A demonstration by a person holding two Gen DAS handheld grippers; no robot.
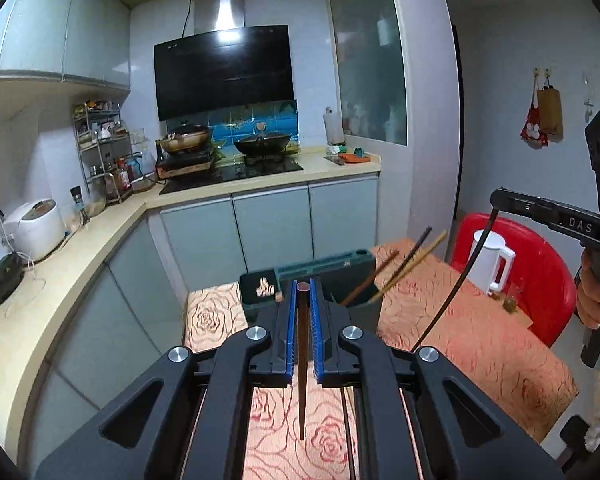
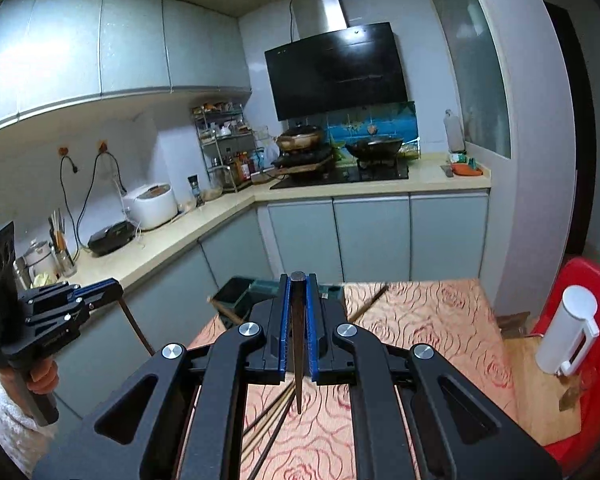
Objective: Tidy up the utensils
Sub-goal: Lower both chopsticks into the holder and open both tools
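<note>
My left gripper (image 1: 303, 286) is shut on a dark brown chopstick (image 1: 302, 360), held lengthwise between the blue pads above the table. A dark green utensil holder (image 1: 324, 276) stands just beyond it, with several chopsticks (image 1: 404, 268) leaning out of its right compartment. My right gripper (image 2: 298, 280) is shut on another dark chopstick (image 2: 298, 352), above the holder (image 2: 240, 296). Several loose chopsticks (image 2: 272, 420) lie on the tablecloth under it. The left gripper also shows at the left in the right wrist view (image 2: 100, 292).
The table has a rose-patterned orange cloth (image 1: 460, 320). A white kettle (image 1: 494, 260) and a red chair (image 1: 540, 272) are at the right. A kitchen counter (image 1: 60, 272) with a rice cooker (image 1: 34, 228) runs along the left; the stove with woks is behind.
</note>
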